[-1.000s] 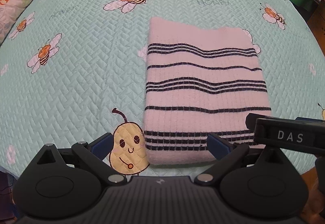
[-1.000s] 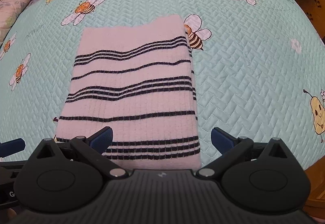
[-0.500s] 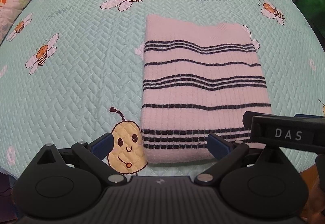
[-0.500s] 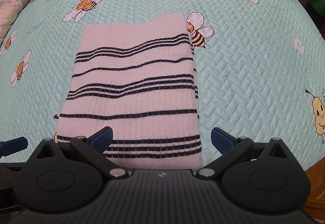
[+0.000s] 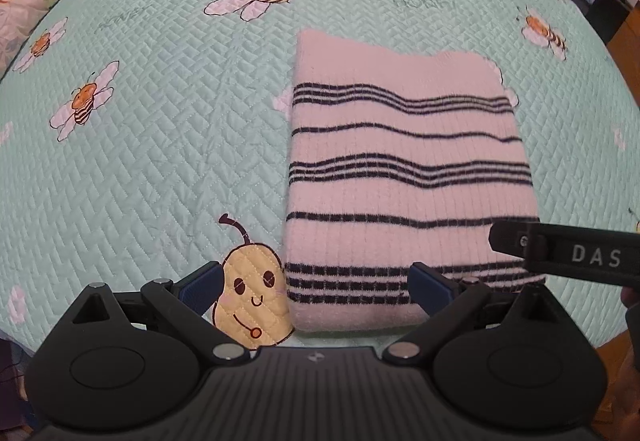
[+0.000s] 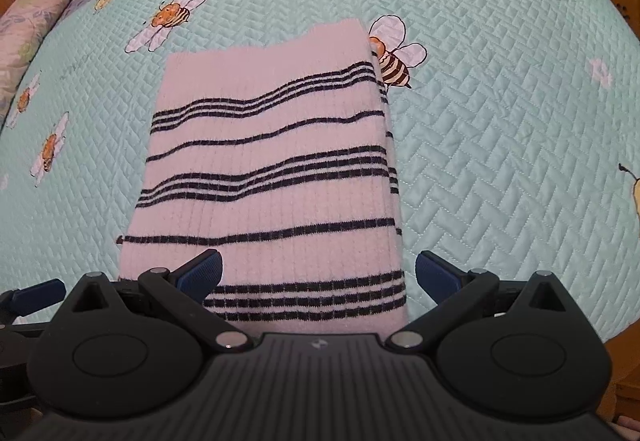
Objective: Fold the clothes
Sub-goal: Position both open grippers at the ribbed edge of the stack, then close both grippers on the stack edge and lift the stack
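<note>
Folded striped sweater (image 5: 408, 177) lies flat on the bed (image 5: 160, 121); left tool (image 5: 316, 283) and right tool (image 6: 318, 273) released (empty), folding apparently complete.

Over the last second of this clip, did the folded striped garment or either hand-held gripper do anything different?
Almost nothing changed. The views drift slightly, so both hand-held grippers shifted a little, but nothing was taken hold of or let go. The folded pink striped garment lies flat on the bee-print quilt as before. The left hand-held gripper and right hand-held gripper stay open over its near edge.
</note>
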`<state>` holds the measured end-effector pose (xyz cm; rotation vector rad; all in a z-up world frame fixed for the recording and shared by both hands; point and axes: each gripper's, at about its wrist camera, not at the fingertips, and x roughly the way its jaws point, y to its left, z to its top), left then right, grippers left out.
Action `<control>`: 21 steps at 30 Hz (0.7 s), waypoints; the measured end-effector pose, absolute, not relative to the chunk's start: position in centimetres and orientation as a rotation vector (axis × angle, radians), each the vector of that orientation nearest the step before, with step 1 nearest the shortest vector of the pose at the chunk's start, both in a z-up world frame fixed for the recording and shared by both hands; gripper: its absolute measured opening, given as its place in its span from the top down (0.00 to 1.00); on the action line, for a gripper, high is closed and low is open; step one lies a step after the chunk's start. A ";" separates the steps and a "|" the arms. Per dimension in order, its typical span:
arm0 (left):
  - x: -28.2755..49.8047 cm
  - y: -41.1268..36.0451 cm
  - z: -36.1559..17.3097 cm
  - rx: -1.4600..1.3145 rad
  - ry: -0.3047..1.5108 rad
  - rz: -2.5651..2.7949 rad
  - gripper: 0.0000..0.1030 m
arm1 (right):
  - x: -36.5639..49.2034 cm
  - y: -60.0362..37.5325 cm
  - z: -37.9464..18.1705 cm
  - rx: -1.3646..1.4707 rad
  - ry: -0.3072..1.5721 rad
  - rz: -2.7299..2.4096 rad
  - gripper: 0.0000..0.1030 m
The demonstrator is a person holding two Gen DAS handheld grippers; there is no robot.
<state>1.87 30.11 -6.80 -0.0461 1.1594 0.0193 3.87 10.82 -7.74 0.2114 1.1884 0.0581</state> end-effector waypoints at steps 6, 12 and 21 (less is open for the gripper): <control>2.4 31.3 -6.3 -0.100 1.115 0.021 0.03 | 4.1 8.9 -7.0 0.330 1.127 0.114 0.01; 2.5 31.5 -5.6 -0.116 1.041 -0.015 0.03 | 3.7 7.4 -6.5 0.479 1.033 0.242 0.01; 2.5 33.0 -5.4 -0.177 1.001 -0.026 0.10 | 2.9 5.1 -6.8 0.694 0.879 0.463 0.01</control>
